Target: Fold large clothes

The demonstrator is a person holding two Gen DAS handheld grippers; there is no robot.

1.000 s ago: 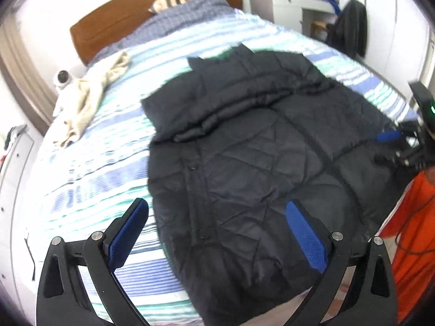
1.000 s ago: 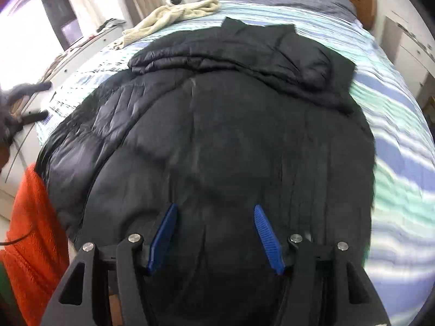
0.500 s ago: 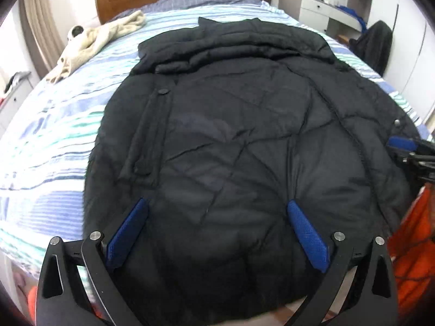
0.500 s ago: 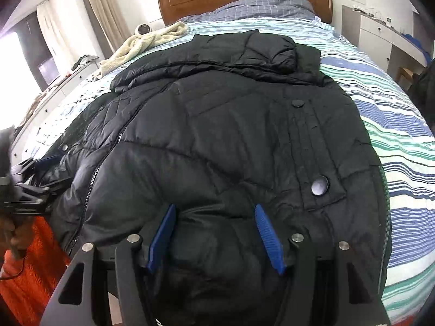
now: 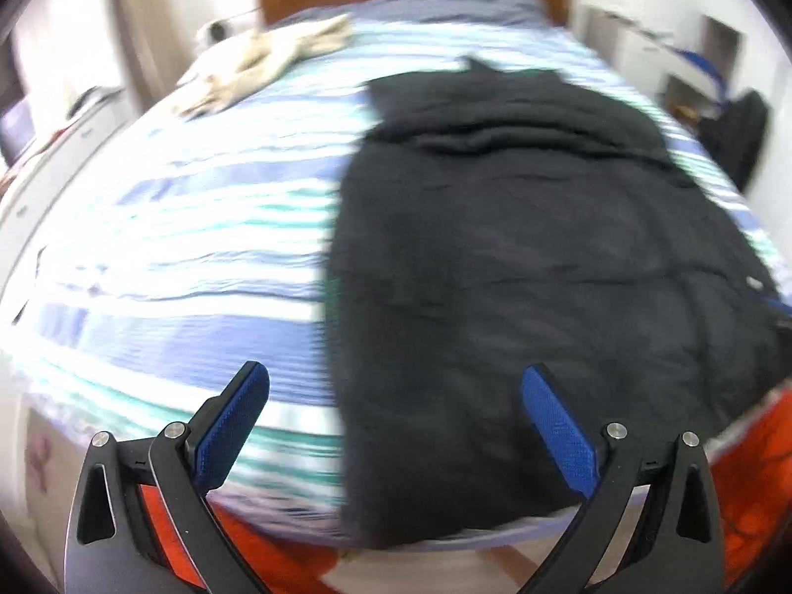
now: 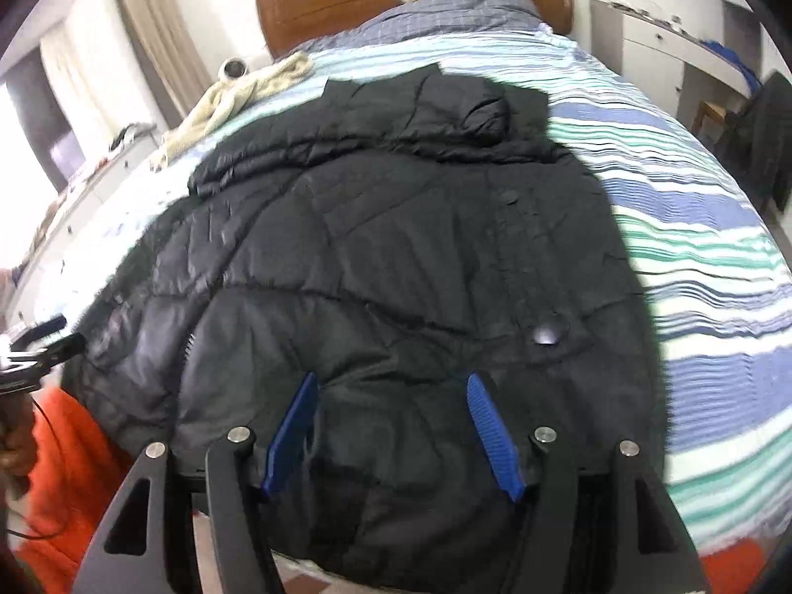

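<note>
Nearby, cream towel [image 6: 237, 99] beyond black jacket [image 6: 396, 272]; left gripper [image 5: 396, 425] fingers spread, right gripper [image 6: 391, 430] fingers spread, empty.

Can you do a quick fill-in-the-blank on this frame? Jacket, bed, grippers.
1. The quilted jacket spread on the bed is ____ in colour.
2. The bedspread has ____ in blue, green and white.
3. The cream cloth lies near the wooden ____ of the bed.
4. The right gripper has its jaws ____ over the jacket's hem, as does the left gripper.

Missing words: black; stripes; headboard; open
</note>
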